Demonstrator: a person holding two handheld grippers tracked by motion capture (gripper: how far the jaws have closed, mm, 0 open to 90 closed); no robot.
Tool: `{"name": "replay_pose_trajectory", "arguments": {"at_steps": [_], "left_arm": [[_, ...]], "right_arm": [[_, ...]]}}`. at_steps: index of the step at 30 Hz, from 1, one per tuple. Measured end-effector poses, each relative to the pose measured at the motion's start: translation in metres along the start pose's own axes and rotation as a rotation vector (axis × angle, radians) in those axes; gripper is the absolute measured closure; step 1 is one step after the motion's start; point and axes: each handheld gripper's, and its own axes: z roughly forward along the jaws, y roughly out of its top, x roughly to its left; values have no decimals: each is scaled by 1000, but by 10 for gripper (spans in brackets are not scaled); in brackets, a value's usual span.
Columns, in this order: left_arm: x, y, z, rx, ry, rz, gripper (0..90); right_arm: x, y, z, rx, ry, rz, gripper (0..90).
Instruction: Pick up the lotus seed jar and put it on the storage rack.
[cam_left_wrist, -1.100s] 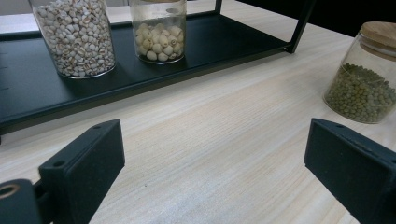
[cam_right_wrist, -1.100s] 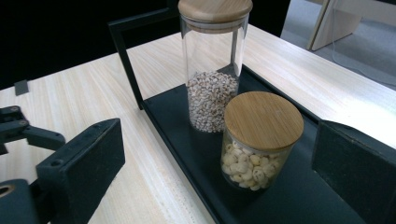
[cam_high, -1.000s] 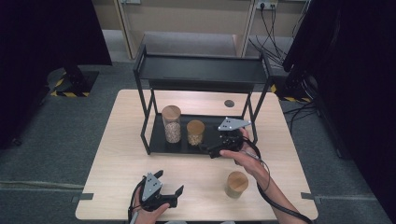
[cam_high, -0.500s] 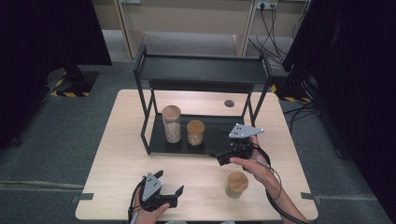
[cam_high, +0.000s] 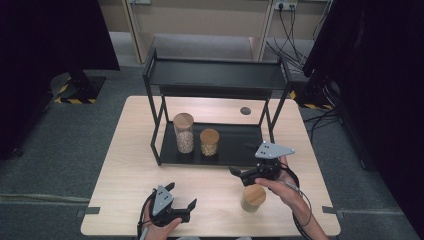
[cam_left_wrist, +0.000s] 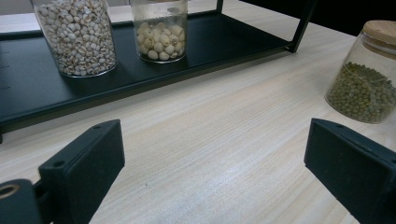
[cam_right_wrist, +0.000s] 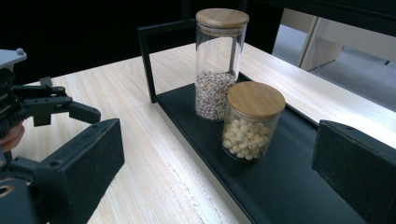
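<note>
A person at a pale wooden table holds a two-jaw gripper in each hand. The right gripper hangs just in front of the black two-tier metal rack, its jaws spread wide with nothing between them, pointing toward the person's left along the rack's front edge. Just beside it on the near side, on the bare tabletop, stands a short glass jar of green beans with a wooden lid, untouched. The left gripper rests low at the table's near edge, its jaws likewise wide and empty, well apart from that jar. On the rack's lower shelf stand two more wooden-lidded glass jars just beside each other: a tall jar of small pale grains and a shorter jar of round whitish seeds. The rack's upper shelf lies above them.
</note>
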Motion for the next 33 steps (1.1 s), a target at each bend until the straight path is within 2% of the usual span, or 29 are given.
{"name": "replay_pose_trajectory", "arguments": {"at_steps": [5,10,22,33], "left_arm": [[0,0,1,3,-1,-1,46],[0,0,1,3,0,-3,46],[0,0,0,0,4,-3,46],[0,0,1,2,5,-3,46]], "right_arm": [[5,-9,-10,-1,-22,-8,28],[9,-20,-21,-20,-22,7,28],[23,-34,-32,-26,-22,-3,27],[29,-49,-43,-29,-33,12,28]]}}
